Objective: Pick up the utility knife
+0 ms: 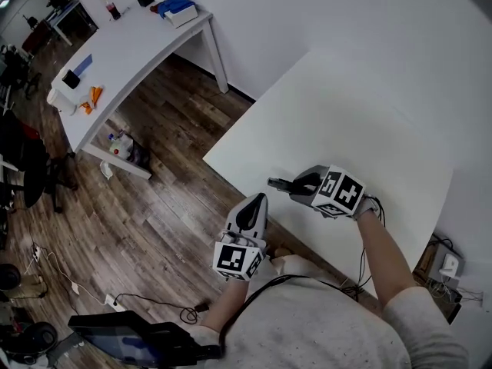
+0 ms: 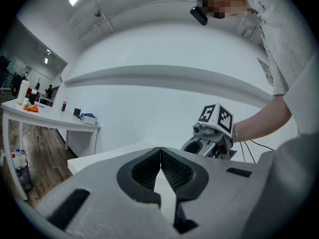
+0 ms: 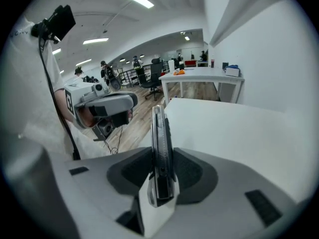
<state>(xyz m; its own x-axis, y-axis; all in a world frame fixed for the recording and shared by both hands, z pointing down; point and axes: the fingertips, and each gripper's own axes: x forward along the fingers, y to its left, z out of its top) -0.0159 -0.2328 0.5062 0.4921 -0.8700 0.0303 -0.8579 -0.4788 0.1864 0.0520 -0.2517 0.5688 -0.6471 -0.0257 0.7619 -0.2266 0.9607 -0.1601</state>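
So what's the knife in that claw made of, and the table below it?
The utility knife looks like metal with dark plastic parts, going by its silvery, glossy edge and black strip, though I can't be certain. The table has a smooth, matte white top, probably laminate or painted board, since no grain shows.

Utility knife (image 3: 158, 123): silver and black. Surface (image 1: 346, 106): plain white. Left tongs (image 2: 160, 151) and right tongs (image 3: 162, 151): grey, black ribbed pads (image 2: 179, 172), black-and-white square markers (image 1: 338, 191). Floor (image 1: 169, 206): brown wood grain.
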